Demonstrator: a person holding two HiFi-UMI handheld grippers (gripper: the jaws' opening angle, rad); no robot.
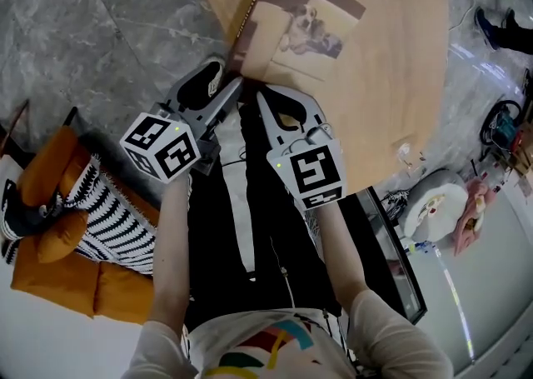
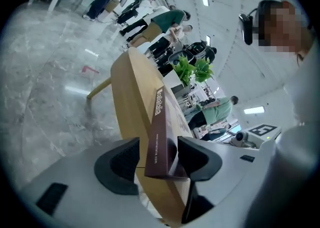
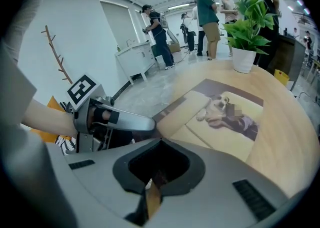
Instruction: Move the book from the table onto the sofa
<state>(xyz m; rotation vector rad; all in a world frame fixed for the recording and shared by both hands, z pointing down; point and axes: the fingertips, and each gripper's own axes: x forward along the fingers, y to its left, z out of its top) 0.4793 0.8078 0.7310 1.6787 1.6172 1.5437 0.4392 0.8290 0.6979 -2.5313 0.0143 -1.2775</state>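
The book [image 1: 308,32], its cover showing a dog on a sofa, lies flat at the near edge of the round wooden table [image 1: 400,52]. My left gripper [image 1: 225,82] is at its near left corner. In the left gripper view the maroon spine [image 2: 157,122] stands between the jaws of the left gripper [image 2: 157,154], which are open, with a gap at each pad. My right gripper [image 1: 262,96] is shut and empty, its tips at the book's near edge. In the right gripper view, the book [image 3: 220,117] lies just beyond the right gripper [image 3: 160,141]. The orange sofa [image 1: 50,269] is at lower left.
A striped black-and-white cushion [image 1: 100,211] lies on the sofa. A potted plant [image 3: 245,26] stands at the table's far side [image 3: 285,137]. Several people [image 3: 207,16] stand beyond it. Bags and clutter [image 1: 437,211] sit on the floor at the right. The floor is grey marble [image 1: 108,27].
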